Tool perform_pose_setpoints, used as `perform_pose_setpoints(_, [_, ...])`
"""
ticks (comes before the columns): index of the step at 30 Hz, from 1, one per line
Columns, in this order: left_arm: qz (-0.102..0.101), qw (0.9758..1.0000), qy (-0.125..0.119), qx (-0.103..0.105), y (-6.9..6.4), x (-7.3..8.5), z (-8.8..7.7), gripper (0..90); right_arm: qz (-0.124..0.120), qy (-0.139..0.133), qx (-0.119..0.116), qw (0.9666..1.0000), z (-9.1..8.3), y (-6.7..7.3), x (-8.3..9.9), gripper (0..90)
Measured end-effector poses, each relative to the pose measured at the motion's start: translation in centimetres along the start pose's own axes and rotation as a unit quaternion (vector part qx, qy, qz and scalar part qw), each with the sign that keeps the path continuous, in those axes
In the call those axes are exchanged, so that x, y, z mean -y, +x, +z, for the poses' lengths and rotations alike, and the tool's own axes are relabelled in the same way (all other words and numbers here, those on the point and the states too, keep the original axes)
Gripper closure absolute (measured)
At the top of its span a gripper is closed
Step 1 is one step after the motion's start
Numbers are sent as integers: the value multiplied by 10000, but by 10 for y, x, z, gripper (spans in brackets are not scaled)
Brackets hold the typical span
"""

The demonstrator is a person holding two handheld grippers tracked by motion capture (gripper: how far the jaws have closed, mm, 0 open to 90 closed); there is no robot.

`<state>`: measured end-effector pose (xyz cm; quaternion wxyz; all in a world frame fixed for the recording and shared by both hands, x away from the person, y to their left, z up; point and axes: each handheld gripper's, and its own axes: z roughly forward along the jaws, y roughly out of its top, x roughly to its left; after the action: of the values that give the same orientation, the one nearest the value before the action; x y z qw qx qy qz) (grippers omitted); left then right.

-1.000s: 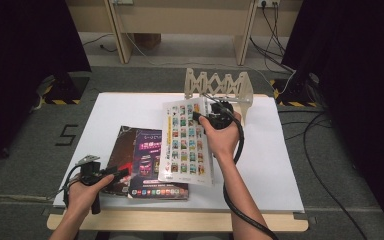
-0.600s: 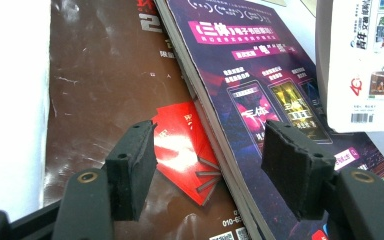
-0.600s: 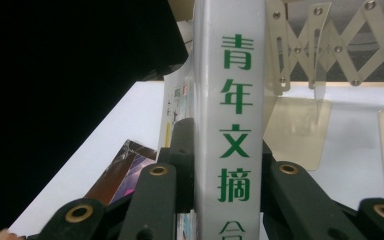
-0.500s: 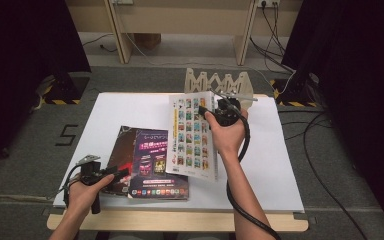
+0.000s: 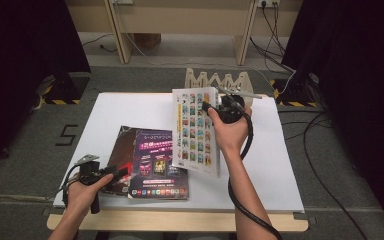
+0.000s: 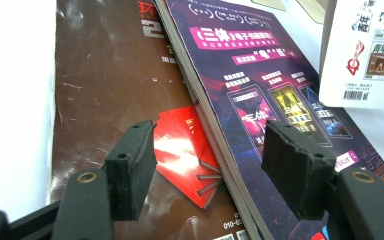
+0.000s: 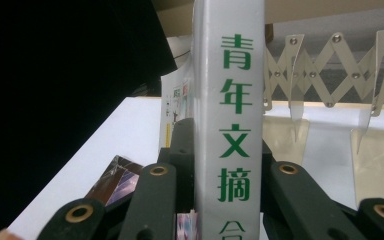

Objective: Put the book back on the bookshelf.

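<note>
left gripper (image 5: 117,171) low near the table edge, jaws apart, right gripper (image 5: 211,108) raised, jaws clamped

Curtained lab: black drapes (image 5: 25,35), cables (image 5: 325,150)

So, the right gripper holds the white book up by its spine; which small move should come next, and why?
Probably carry the white book toward the wooden rack and stand it in a slot. The right gripper is clamped on its spine, the book is lifted and tilted nearly upright, and the rack stands just behind it. The left gripper waits open over the two books on the table.
</note>
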<state>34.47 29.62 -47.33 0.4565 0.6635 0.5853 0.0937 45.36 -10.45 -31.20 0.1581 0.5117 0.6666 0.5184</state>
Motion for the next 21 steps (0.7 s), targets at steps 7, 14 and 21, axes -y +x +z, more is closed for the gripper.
perform_pose_setpoints(7, [8,10000,16,-12,0,0,0,372,23,-158,121,9998,-3,-4,-3,741])
perform_pose_setpoints(14, [23,10000,-15,-10,0,-1,1,372,-22,-269,220,9994,-8,-7,-9,741])
perform_pose_setpoints(21, [18,10000,9,-11,0,0,2,373,-143,-363,437,9983,-11,-9,-14,741])
